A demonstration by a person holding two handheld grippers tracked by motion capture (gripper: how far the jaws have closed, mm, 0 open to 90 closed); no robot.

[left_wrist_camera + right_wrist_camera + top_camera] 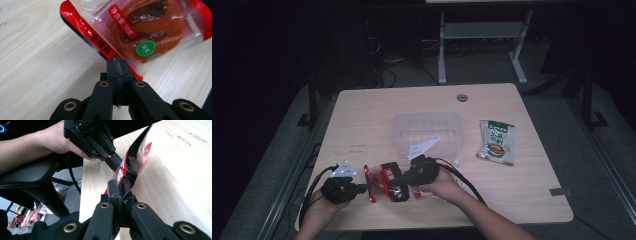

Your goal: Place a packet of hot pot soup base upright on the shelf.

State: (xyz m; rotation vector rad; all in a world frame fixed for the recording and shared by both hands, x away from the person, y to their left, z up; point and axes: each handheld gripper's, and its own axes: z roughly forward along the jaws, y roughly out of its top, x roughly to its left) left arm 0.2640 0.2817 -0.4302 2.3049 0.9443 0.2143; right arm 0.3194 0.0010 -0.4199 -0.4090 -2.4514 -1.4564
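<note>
My left gripper (pixel 362 188): jaws closed tight on lower edge of red snack packet (pixel 386 183), pinching black-and-red seam; rest of packet extends ahead of my jaw tips, clear window with orange-brown contents uppermost. My right gripper (pixel 404 179): jaws clamped on opposite edge of same packet, film standing on edge above my jaw tips. Packet spans between both jaw pairs, near front of table (pixel 362 115). Beyond my right jaws: clear plastic tub (pixel 427 131); green sachet (pixel 497 142) further right.
</note>
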